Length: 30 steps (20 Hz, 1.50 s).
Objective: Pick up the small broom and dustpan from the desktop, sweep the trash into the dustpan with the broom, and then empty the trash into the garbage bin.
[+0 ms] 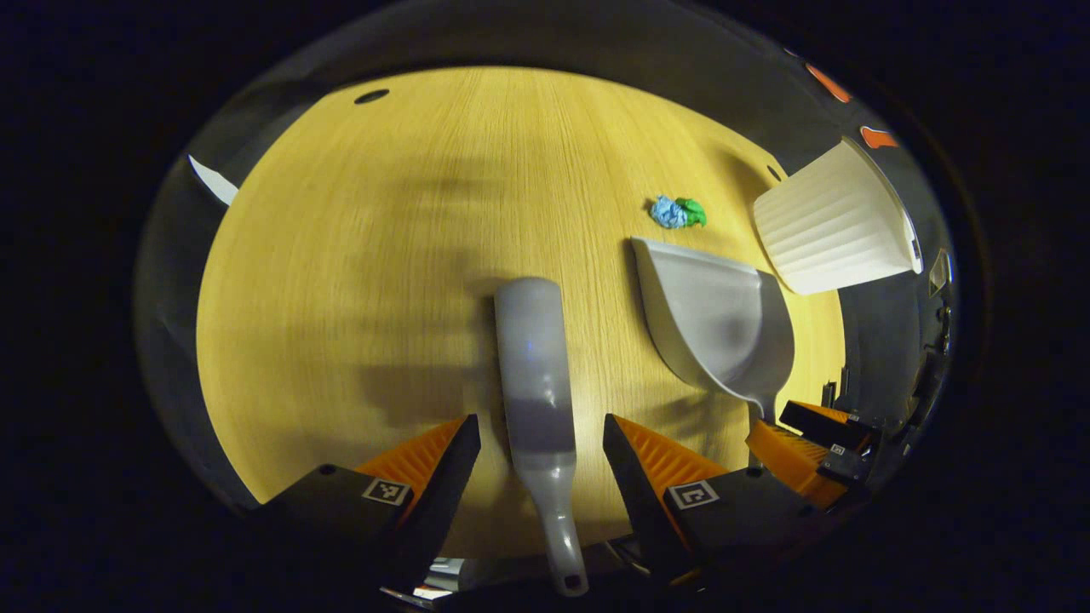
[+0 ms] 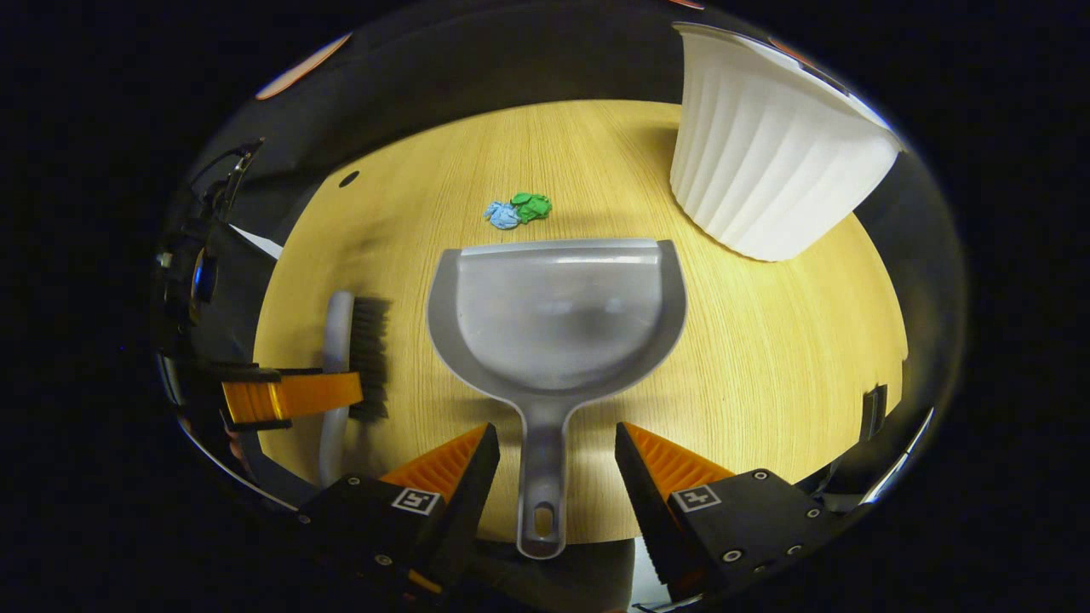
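Your left gripper (image 1: 542,434) hangs wide open astride the small grey plastic broom (image 1: 536,383) lying on the pale wooden desktop (image 1: 383,255), gripping nothing. Your right gripper (image 2: 552,460) gapes just as wide around the grey plastic dustpan (image 2: 558,315) handle, untouched. Crumpled blue and green paper trash (image 2: 518,209) sits just beyond the pan's lip, near the white ribbed garbage bin (image 2: 766,162).

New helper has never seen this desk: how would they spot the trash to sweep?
On the wooden desktop, look just beyond the open front edge of the grey dustpan, left of the white ribbed bin. The trash is two small crumpled wads, one blue, one green, the only brightly coloured bits there.
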### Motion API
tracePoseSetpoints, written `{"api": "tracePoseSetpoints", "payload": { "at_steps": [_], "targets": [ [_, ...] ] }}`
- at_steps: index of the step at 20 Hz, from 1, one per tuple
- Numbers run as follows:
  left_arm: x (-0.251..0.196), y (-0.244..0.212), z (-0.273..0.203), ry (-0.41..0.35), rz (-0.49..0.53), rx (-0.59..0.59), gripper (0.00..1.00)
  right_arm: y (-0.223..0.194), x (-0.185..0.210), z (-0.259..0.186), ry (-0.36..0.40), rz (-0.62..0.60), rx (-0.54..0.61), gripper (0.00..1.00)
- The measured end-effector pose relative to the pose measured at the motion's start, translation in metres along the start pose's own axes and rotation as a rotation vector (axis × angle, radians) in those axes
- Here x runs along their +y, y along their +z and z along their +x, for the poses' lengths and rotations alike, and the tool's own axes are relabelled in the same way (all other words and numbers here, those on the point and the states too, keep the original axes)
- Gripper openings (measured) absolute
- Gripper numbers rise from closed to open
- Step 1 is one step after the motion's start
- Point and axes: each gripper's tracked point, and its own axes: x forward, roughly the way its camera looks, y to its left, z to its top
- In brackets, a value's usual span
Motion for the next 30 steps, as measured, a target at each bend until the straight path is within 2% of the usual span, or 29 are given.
{"api": "tracePoseSetpoints", "payload": {
  "at_steps": [1,2,3,4,5,6,7,8,10,11,12,13,14,15,16,17,18,19,21,22,24,25,27,28,30],
  "targets": [
    [0.000,-0.003,0.002,-0.003,-0.005,0.019,0.99,0.001,-0.001,0.002,-0.011,-0.002,0.009,0.83],
    [-0.001,-0.005,0.003,-0.003,-0.008,0.035,0.99,0.004,-0.002,0.006,-0.022,-0.006,0.008,0.84],
    [0.000,-0.004,0.003,0.007,-0.007,0.037,0.89,0.004,-0.006,0.010,-0.041,-0.013,0.019,0.83],
    [-0.001,-0.003,0.004,0.011,-0.012,0.037,0.94,0.003,-0.006,0.013,-0.040,-0.012,0.033,0.82],
    [-0.001,-0.002,0.007,0.022,-0.020,0.047,0.84,0.002,-0.004,0.015,-0.032,-0.002,0.045,0.80],
    [0.000,-0.007,0.007,0.028,-0.023,0.064,0.87,0.002,-0.001,0.019,-0.026,0.013,0.053,0.78],
    [0.001,-0.008,0.009,0.036,-0.032,0.080,0.82,0.002,0.000,0.021,-0.024,0.024,0.058,0.74],
    [0.002,-0.011,0.011,0.043,-0.038,0.091,0.81,0.002,0.000,0.025,-0.027,0.033,0.061,0.72],
    [0.003,-0.012,0.015,0.056,-0.048,0.101,0.72,0.003,0.001,0.028,-0.034,0.048,0.060,0.71],
    [0.004,-0.012,0.018,0.067,-0.054,0.105,0.63,0.005,0.002,0.029,-0.033,0.051,0.054,0.71],
    [0.005,-0.012,0.020,0.072,-0.067,0.106,0.65,0.007,0.004,0.031,-0.029,0.059,0.045,0.71],
    [0.005,-0.012,0.022,0.073,-0.079,0.111,0.50,0.010,0.005,0.033,-0.029,0.071,0.039,0.65],
    [0.004,-0.011,0.021,0.069,-0.081,0.109,0.55,0.012,0.007,0.034,-0.026,0.083,0.032,0.69],
    [0.006,-0.011,0.029,0.063,-0.074,0.095,0.51,0.014,0.009,0.035,-0.019,0.092,0.028,0.50],
    [0.004,-0.010,0.023,0.051,-0.058,0.099,0.50,0.014,0.009,0.038,-0.017,0.096,0.030,0.53],
    [0.006,-0.009,0.024,0.046,-0.053,0.095,0.48,0.015,0.007,0.038,-0.024,0.095,0.031,0.51],
    [0.008,-0.009,0.023,0.045,-0.045,0.090,0.48,0.017,0.008,0.040,-0.022,0.096,0.023,0.38],
    [0.010,-0.011,0.022,0.042,-0.046,0.087,0.46,0.018,0.008,0.040,-0.021,0.090,0.021,0.34],
    [0.014,-0.011,0.016,0.032,-0.054,0.065,0.43,0.018,0.006,0.039,-0.027,0.073,0.012,0.31],
    [0.014,-0.005,0.019,0.026,-0.042,0.056,0.39,0.017,0.005,0.039,-0.026,0.060,0.011,0.31],
    [0.019,0.008,0.017,0.036,-0.002,0.015,0.39,0.014,0.004,0.037,-0.017,0.037,0.009,0.31],
    [0.023,0.016,0.016,0.053,0.029,-0.010,0.39,0.013,0.003,0.036,-0.019,0.026,0.010,0.22],
    [0.029,0.034,0.017,0.091,0.091,-0.063,0.39,0.008,-0.005,0.028,-0.035,-0.007,0.017,0.39],
    [0.029,0.044,0.015,0.102,0.116,-0.085,0.38,0.008,-0.009,0.024,-0.041,-0.030,0.018,0.30],
    [0.028,0.068,0.010,0.108,0.159,-0.123,0.39,0.009,-0.011,0.017,-0.035,-0.056,0.016,0.30]
  ]
}}
